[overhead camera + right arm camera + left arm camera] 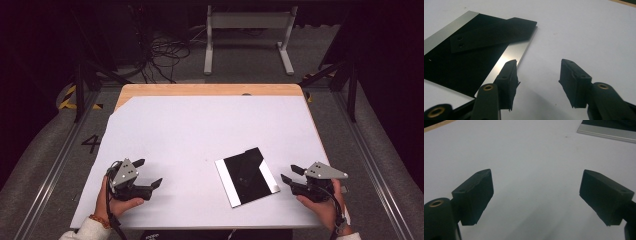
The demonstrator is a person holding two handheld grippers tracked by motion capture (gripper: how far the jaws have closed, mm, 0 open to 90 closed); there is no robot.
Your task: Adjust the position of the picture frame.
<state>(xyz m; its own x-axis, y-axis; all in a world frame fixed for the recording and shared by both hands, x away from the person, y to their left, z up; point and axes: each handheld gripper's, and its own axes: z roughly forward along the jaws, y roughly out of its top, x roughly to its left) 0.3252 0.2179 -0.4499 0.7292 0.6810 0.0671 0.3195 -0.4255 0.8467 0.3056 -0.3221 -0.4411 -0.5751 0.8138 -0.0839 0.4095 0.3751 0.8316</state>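
While both hands rest near the front edge of the white table point(200, 125), the left gripper point(150, 173) and the right gripper point(289, 173) hold nothing, jaws spread apart. Between them, nearer the right gripper, lies a flat black plate point(246, 176) with silver edge strips, perhaps carrying a smaller dark piece point(491, 33) on top.

Open tongs point(537, 82) hover above the white table point(586, 32), just beside a black-and-silver plate point(469, 57)

The silver-edged black panel point(607, 131) is cut off by the top edge.
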